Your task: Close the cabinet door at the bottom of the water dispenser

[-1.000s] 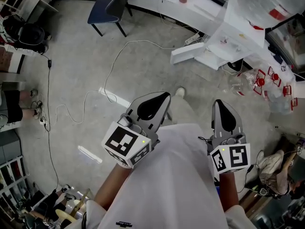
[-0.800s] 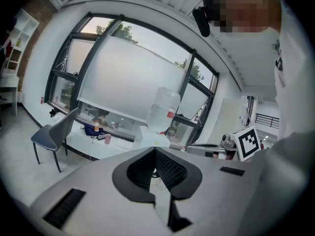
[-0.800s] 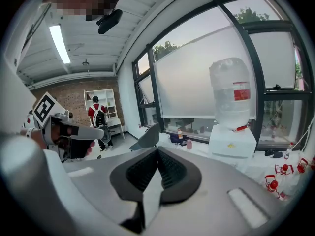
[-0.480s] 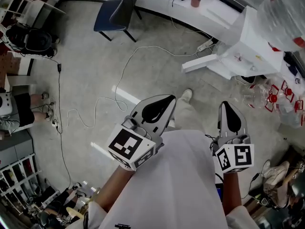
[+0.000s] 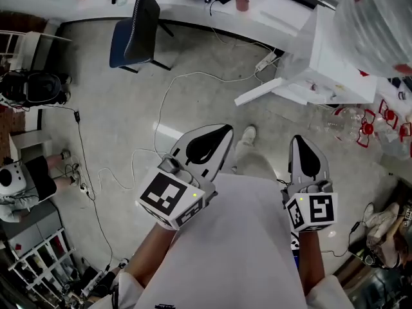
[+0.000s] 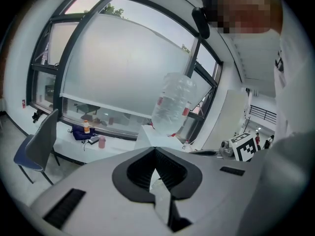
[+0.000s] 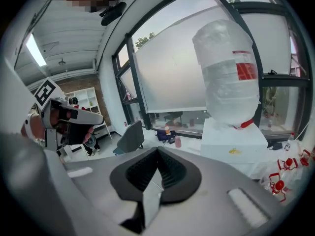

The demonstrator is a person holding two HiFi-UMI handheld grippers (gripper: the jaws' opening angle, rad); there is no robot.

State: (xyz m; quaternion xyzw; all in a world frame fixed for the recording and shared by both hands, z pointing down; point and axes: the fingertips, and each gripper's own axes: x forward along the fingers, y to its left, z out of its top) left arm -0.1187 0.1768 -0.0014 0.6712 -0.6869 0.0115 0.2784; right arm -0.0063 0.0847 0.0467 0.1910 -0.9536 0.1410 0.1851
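You hold both tools close in front of your body, well apart from the work. The grey-shelled left gripper (image 5: pixel 221 129) with black ribbed pads has its fingers pressed together on nothing; the matching right gripper (image 5: pixel 301 139) also has its fingers meeting, with only the room beyond them. That suits a push rather than a grasp: closed fingers give you a blunt, stiff tip for nudging a panel.

The tall white box-shaped water dispenser (image 5: pixel 335 50) stands at the upper right of the head view, with a large clear plastic bottle (image 5: pixel 380 15) upended on top. At its foot the flat white cabinet door (image 5: pixel 261 90) juts out over the grey concrete floor (image 5: pixel 116 108), swung wide from the body; it is open and untouched, so the job looks not yet begun. The door's free edge points roughly your way, so it is the natural place to press.

Both grippers aim towards the dispenser. The right gripper view has it just right of centre and the left gripper view has it above the fingers, but in both the gripper's own shell hides the low door.

A thin white cable (image 5: pixel 161 108) loops across the floor near the door, so watch your feet there. The dark blue chair (image 5: pixel 132 28) sits off to the left beside the long white table (image 5: pixel 193 5), clear of your path.
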